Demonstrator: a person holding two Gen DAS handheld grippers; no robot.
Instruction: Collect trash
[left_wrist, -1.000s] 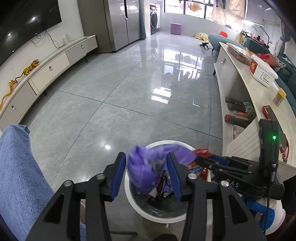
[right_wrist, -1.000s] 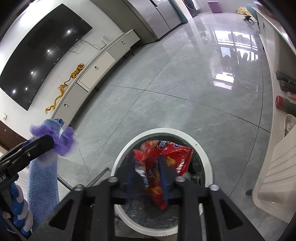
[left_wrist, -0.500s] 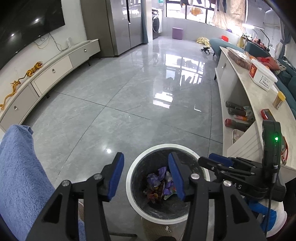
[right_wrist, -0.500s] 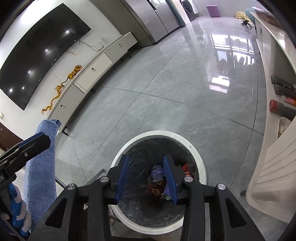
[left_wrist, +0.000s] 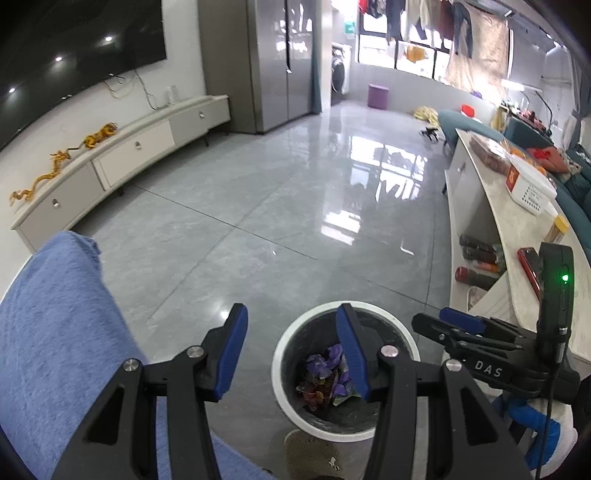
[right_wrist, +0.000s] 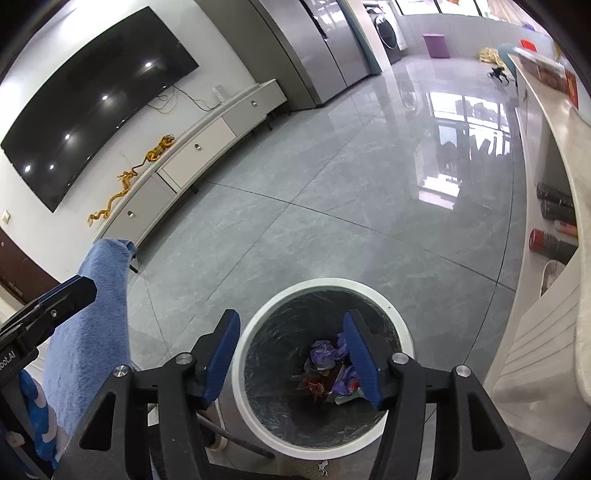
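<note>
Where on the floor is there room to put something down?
The grey floor is bare between the TV cabinet on one side and the long counter on the other, up to the trash bin. It is crowded near the bin: the blue towel, both open grippers, left gripper and right gripper, and the counter's packed shelf.

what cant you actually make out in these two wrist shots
- Trash in the bin: right wrist view, a crumpled purple and red heap too small to tell piece by piece; the right gripper finger covers its right side.
- Bin base: left wrist view, behind the left gripper.
- Shelf items: left wrist view, labels too small.
- White box print: unreadable.
</note>
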